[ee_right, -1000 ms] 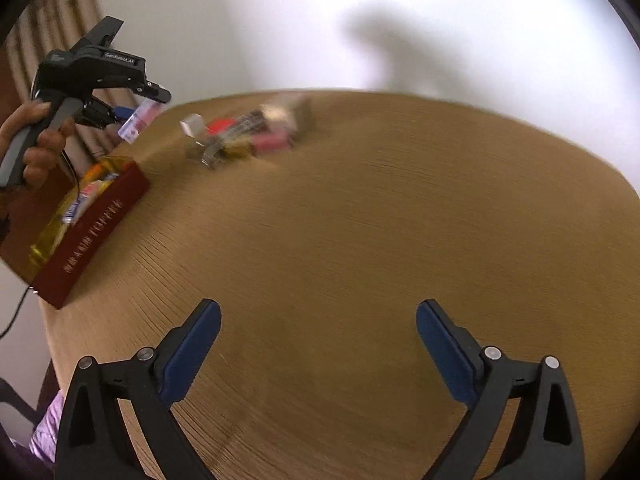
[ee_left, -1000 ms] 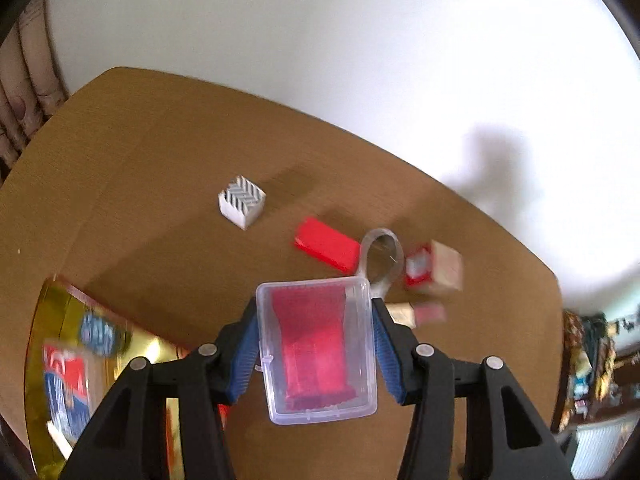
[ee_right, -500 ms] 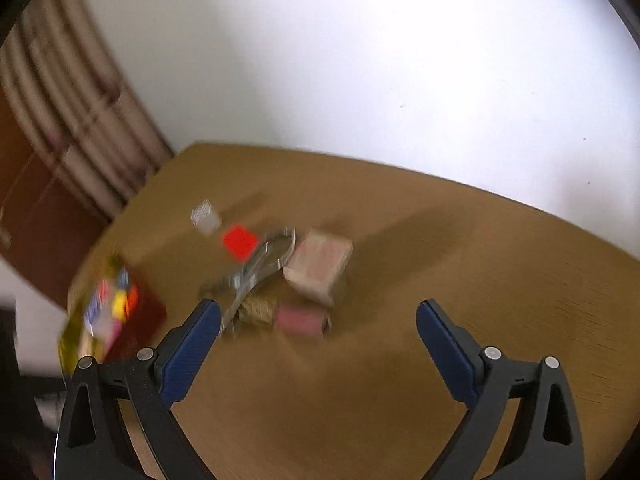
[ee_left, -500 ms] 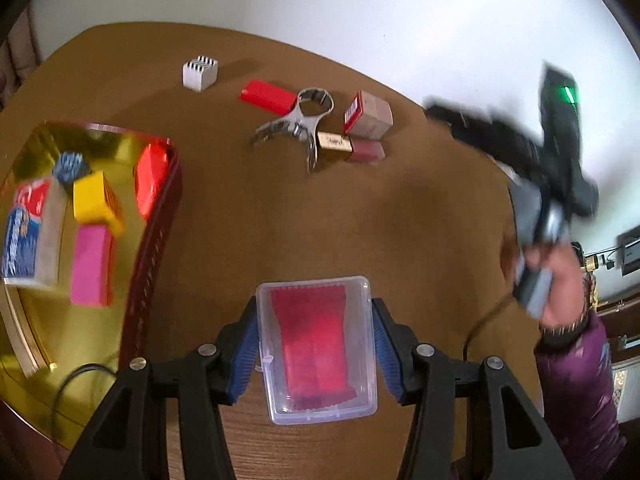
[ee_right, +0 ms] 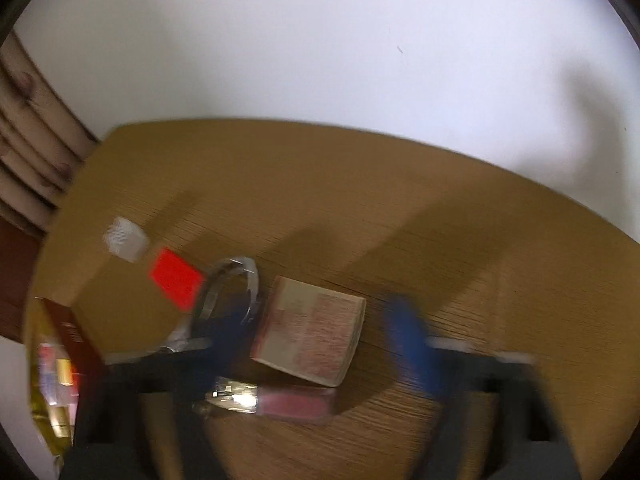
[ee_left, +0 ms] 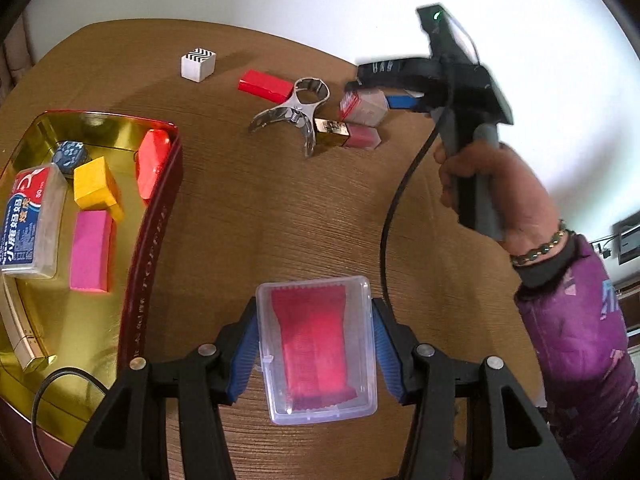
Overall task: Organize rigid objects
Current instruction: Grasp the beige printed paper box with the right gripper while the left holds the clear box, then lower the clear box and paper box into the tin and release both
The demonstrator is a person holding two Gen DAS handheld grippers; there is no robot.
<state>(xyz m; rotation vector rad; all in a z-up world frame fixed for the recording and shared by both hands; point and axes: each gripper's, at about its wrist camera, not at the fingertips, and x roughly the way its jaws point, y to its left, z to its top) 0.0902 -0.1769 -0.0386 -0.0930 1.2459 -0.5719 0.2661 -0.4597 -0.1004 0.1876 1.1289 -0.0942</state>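
My left gripper (ee_left: pixel 314 354) is shut on a clear plastic case (ee_left: pixel 316 344) with a red packet inside, held above the table to the right of the gold tin (ee_left: pixel 152 224). My right gripper (ee_right: pixel 320 336) is open, its blurred blue fingers either side of a pink-and-beige box (ee_right: pixel 310 340); in the left wrist view it (ee_left: pixel 380 98) hovers at that box (ee_left: pixel 364 106). Next to the box lie a metal clip (ee_left: pixel 296 114), a gold-and-pink lipstick (ee_left: pixel 346 134), a red block (ee_left: pixel 264 85) and a white zigzag cube (ee_left: pixel 198 64).
The tin holds a blue-and-white case (ee_left: pixel 32 220), a yellow block (ee_left: pixel 96 188), a pink block (ee_left: pixel 91 250), a red piece (ee_left: pixel 151 162) and a blue die (ee_left: pixel 69 153). The wall stands just behind the round table (ee_left: pixel 280 216).
My right gripper has swung in and dropped low over the pink-and-beige box. My left gripper has pulled back and turned, so the tin has come into view, the case still held.
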